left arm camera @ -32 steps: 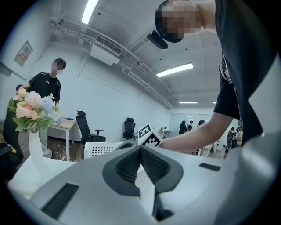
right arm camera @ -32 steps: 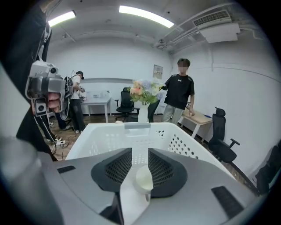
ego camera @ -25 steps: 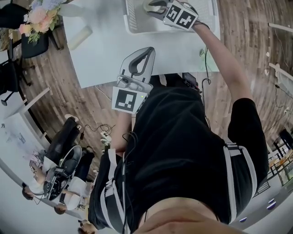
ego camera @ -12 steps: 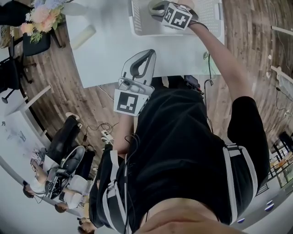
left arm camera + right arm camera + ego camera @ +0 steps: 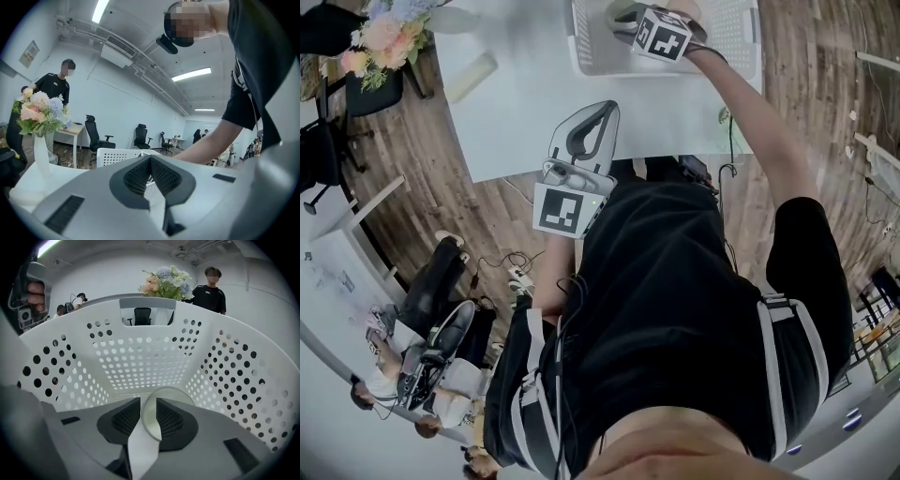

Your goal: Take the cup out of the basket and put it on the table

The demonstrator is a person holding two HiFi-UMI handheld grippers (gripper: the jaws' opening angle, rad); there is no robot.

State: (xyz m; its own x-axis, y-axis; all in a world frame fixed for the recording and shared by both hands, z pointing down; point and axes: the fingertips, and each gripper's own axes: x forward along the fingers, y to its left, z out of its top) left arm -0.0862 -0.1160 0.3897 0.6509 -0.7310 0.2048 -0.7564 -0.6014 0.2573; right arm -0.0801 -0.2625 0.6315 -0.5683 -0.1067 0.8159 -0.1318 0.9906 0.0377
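Note:
The white perforated basket [image 5: 733, 49] stands on the white table [image 5: 516, 103] at its far side. My right gripper [image 5: 621, 15] reaches down inside the basket [image 5: 140, 357]. In the right gripper view the gripper [image 5: 149, 420] is shut on a pale round cup [image 5: 153, 416], whose rim shows between the dark pads. In the head view the marker cube hides the cup. My left gripper [image 5: 586, 127] hovers over the table's near edge, shut with nothing in it; its pads [image 5: 140, 171] meet at the tips.
A flower bouquet [image 5: 380, 33] in a white vase [image 5: 40, 157] stands off the table's far left corner. A pale flat block [image 5: 469, 75] lies on the table. A person in black [image 5: 211, 291] stands beyond the basket. Seated people [image 5: 422, 347] and office chairs [image 5: 96, 136] are around.
The right gripper has shifted only slightly inside the basket. The left gripper has stayed at the table's near edge.

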